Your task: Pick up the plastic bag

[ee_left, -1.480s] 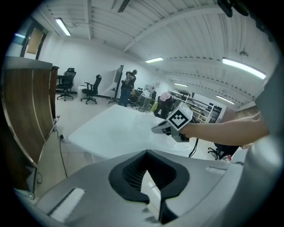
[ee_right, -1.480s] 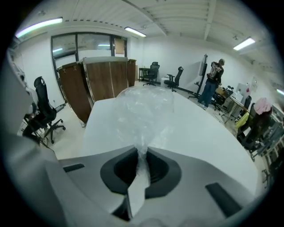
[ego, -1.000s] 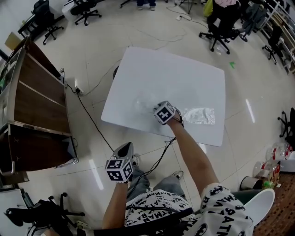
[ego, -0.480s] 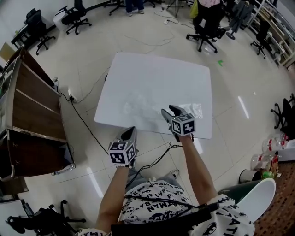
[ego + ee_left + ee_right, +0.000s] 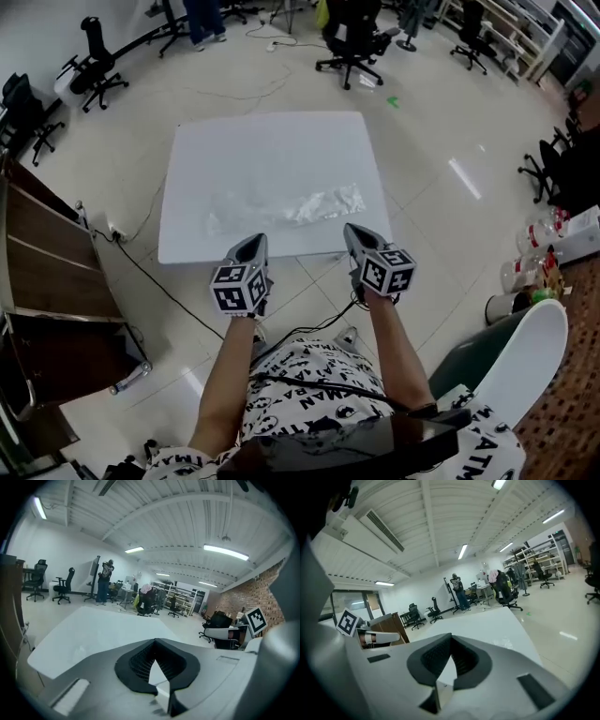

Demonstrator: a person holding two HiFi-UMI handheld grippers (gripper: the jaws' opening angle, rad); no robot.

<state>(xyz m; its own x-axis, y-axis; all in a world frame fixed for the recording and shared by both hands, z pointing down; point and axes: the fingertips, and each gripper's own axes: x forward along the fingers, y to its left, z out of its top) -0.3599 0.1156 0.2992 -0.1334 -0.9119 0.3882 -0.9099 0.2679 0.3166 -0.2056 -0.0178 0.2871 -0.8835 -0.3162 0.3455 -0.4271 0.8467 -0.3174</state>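
The clear, crumpled plastic bag [image 5: 309,204] lies stretched along the near half of the white table [image 5: 272,141]. Neither gripper touches it. In the head view my left gripper [image 5: 254,245] hangs just off the table's front edge, over the floor, with its jaws closed and nothing between them. My right gripper [image 5: 354,232] is level with it at the front right of the table, also shut and empty. Each gripper view looks over closed jaws, the left gripper [image 5: 157,670] and the right gripper [image 5: 444,667], toward the table top [image 5: 93,630] [image 5: 492,625].
A wooden cabinet [image 5: 42,253] stands to the left, with a black cable [image 5: 141,272] running over the floor under the table. Office chairs [image 5: 352,37] ring the far side. At the right are bottles [image 5: 532,272] and a white chair [image 5: 525,366]. A person [image 5: 104,581] stands far off.
My right gripper has pulled back from over the bag to the table's front edge, and its jaws, open half a second ago, have shut. The left gripper has come up level with it.
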